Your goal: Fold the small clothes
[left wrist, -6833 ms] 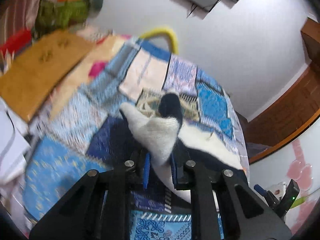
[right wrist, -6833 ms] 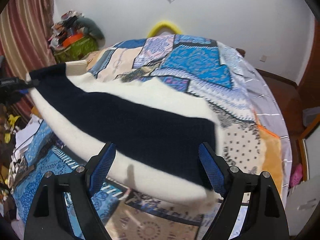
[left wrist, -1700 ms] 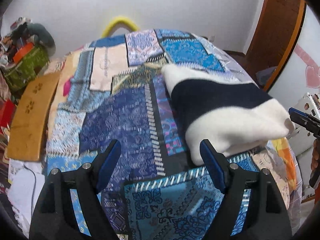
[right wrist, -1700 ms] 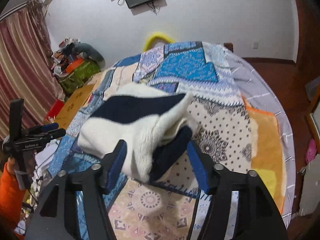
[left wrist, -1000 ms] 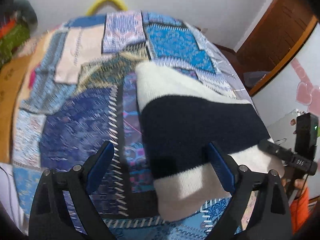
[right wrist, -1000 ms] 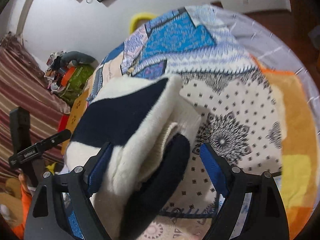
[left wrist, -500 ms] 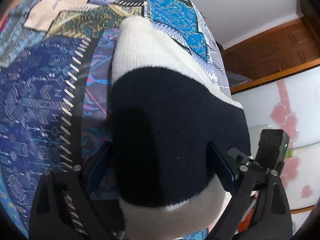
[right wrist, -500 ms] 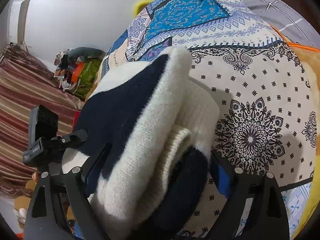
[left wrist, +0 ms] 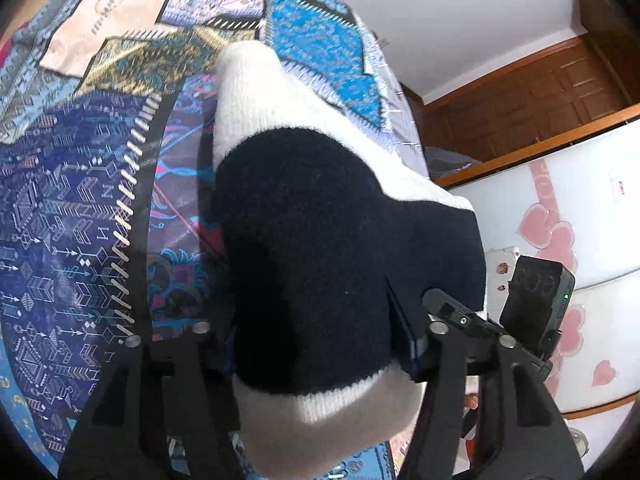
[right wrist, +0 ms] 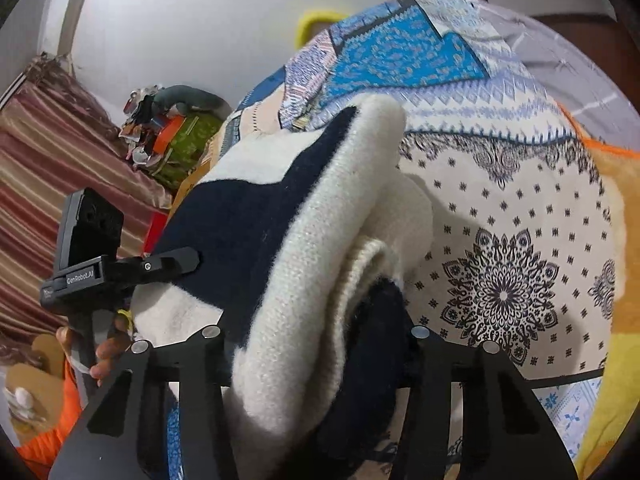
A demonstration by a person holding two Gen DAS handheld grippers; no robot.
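A folded knit sweater (left wrist: 320,220), white with a navy band, lies on the patchwork bedspread (left wrist: 80,220). My left gripper (left wrist: 316,344) is at its near end. Its jaws are closing with the thick fold between them, and both pads press into the knit. From the opposite side my right gripper (right wrist: 316,344) straddles the sweater (right wrist: 248,216) at its rolled layers. Its jaws are closing too, and the fingers squeeze the white and navy folds. Each gripper shows in the other's view: the right gripper (left wrist: 460,316) and the left gripper (right wrist: 160,264).
The bedspread (right wrist: 500,240) stretches beyond the sweater. A white cabinet with pink hearts (left wrist: 560,232) and a brown wooden door (left wrist: 540,92) stand off the bed's right side. A striped curtain (right wrist: 40,160), a cluttered green bag (right wrist: 180,140) and a person's hand (right wrist: 108,352) are on the other side.
Both grippers' jaws have narrowed from wide apart onto the sweater's ends. The left view has come closer and rolled, so the sweater now fills more of it.
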